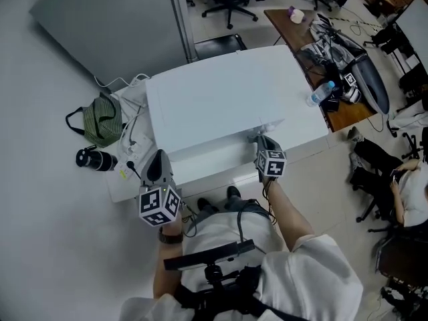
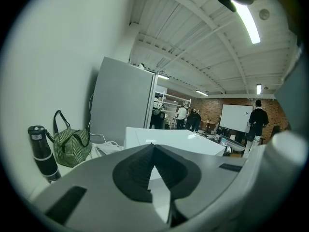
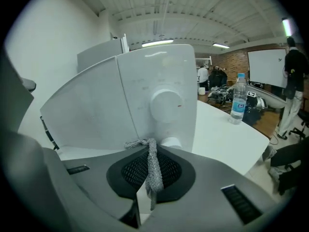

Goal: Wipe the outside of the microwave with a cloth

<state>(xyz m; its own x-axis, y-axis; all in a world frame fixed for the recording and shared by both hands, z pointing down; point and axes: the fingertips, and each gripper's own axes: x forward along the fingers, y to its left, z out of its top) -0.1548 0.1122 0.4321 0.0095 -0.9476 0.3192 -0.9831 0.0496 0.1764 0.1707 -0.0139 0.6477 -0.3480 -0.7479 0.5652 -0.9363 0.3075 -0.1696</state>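
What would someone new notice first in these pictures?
A big white microwave sits mid-picture in the head view. The right gripper is shut on a grey cloth at its front, by the knob. The left gripper, shut and empty, hangs at its front left; a green bag lies further left.

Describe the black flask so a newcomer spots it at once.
Find the white microwave; on the tabletop to its left sits a green striped bag. The flask stands right beside that bag: a slim black upright cylinder, hard and dark where the bag is soft and striped.
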